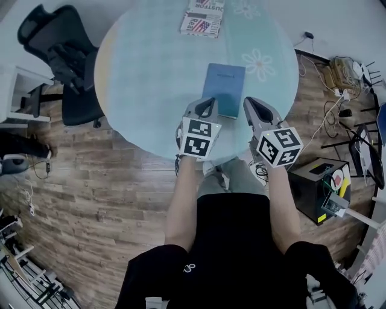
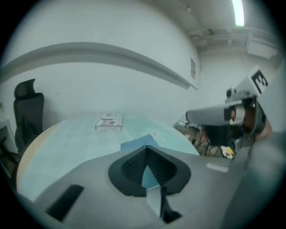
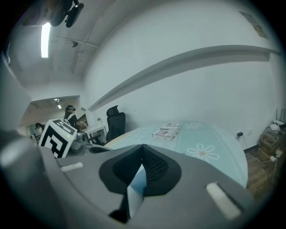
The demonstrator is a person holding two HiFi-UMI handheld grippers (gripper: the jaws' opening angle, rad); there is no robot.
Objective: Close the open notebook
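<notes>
The blue notebook (image 1: pixel 224 89) lies closed and flat on the round pale-blue table (image 1: pixel 151 90), near its front edge. My left gripper (image 1: pixel 209 101) hovers just above the notebook's near left corner, jaws shut with nothing between them. My right gripper (image 1: pixel 248 102) hovers beside the notebook's near right edge, also shut and empty. In the left gripper view the notebook's cover (image 2: pixel 134 144) shows just beyond the shut jaws, and the right gripper (image 2: pixel 214 116) hangs at the right. In the right gripper view a sliver of blue cover (image 3: pixel 137 179) shows between the jaws.
A stack of printed books (image 1: pixel 202 18) lies at the table's far side. A black office chair (image 1: pixel 60 54) stands at the left. A black box (image 1: pixel 319 187) and cables (image 1: pixel 338 90) lie on the wooden floor at the right.
</notes>
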